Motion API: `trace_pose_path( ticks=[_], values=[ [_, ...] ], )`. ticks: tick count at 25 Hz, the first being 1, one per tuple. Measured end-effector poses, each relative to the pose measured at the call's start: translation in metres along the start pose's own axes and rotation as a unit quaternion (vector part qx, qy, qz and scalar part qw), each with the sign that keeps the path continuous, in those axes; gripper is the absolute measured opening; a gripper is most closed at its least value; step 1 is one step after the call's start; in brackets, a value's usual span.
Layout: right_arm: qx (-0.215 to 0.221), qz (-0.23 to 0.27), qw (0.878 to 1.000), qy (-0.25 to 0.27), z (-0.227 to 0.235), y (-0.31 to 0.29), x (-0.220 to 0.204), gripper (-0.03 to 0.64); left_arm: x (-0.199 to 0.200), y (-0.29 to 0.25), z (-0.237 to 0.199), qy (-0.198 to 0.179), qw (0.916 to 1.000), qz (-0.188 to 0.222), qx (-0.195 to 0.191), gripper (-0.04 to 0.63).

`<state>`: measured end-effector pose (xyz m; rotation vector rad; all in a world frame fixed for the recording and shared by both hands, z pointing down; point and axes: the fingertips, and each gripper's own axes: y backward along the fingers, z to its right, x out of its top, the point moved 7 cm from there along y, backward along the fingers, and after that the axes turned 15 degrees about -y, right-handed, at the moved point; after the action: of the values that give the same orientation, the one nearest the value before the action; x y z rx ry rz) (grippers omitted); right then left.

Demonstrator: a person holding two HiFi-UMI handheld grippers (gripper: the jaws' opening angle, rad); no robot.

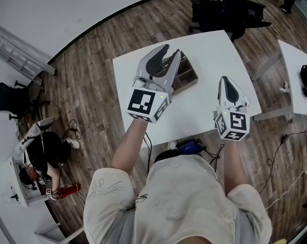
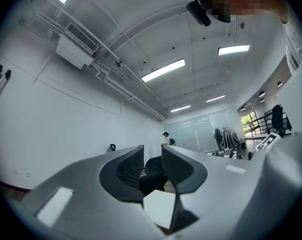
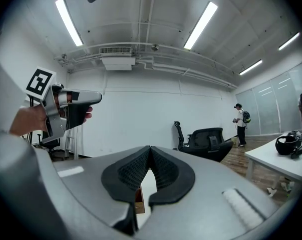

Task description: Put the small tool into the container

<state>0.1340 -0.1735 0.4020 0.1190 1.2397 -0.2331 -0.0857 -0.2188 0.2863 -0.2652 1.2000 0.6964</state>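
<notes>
As the left gripper [image 1: 172,50] hovers, it half-covers the container [image 1: 187,75].

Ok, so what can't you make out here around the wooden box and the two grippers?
Wooden box contents: head view, the left gripper covers most of it.
Small tool: seen in no view; whether it lies in the box cannot be told.
Right gripper view: only a sliver of the box shows below the closed jaws of the right gripper.
Left gripper view: aimed up into the room, no box.
</notes>
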Motion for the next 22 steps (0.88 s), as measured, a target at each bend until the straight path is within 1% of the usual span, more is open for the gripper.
trace_pose_path(
  ticks=[3, 6, 13, 15, 22],
  values=[
    [0.002, 0.002, 1.0, 0.002, -0.001, 0.0, 0.001, 0.005, 0.004, 0.007, 0.0, -0.002, 0.9999, 0.013, 0.009, 0.127],
    [0.003, 0.004, 1.0, 0.005, -0.002, 0.0, 0.001, 0.006, 0.008, 0.013, 0.0, -0.008, 0.9998, 0.017, 0.01, 0.118],
    [0.008, 0.015, 1.0, 0.01, -0.004, 0.0, 0.009, 0.008, 0.008, 0.029, -0.001, 0.017, 0.9988, 0.032, 0.034, 0.087],
    [0.01, 0.019, 1.0, 0.011, -0.004, 0.0, 0.011, 0.008, 0.007, 0.033, 0.001, 0.021, 0.9985, 0.032, 0.039, 0.086],
    [0.016, 0.028, 0.999, 0.021, -0.008, 0.0, 0.018, 0.009, -0.001, 0.045, 0.008, 0.026, 0.9973, 0.022, 0.065, 0.036]
  ],
)
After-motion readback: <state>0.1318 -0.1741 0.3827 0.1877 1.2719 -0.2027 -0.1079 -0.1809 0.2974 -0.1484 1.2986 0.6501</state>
